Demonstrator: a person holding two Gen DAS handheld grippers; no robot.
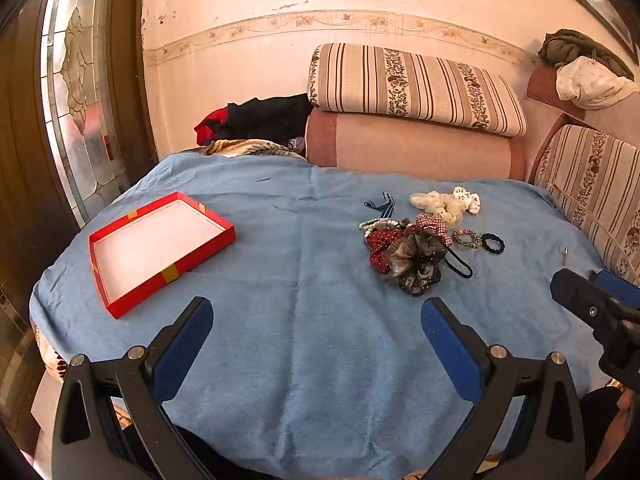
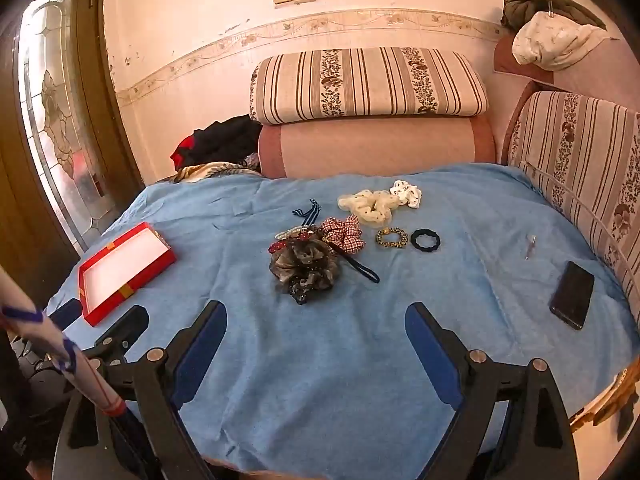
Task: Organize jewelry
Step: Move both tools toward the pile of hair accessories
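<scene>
left gripper [image 1: 316,322]: jaws spread wide, holding nothing, above blue cloth [image 1: 304,360] | right gripper [image 2: 316,326]: likewise wide, empty | hair-tie and bracelet pile [image 2: 308,260]: 12 o'clock of right gripper, on cloth | red tray [image 1: 160,252]: 10 o'clock, empty, well apart from pile | black phone [image 2: 572,300]: 3 o'clock near striped cushion [image 2: 580,160] | path to pile: clear

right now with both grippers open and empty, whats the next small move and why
Probably ease the right gripper forward and down onto the dark scrunchie, the nearest piece of the pile. Both it and the left gripper are open above the blue cloth, holding nothing. The red box lies empty to the left, and every accessory is still outside it.
</scene>
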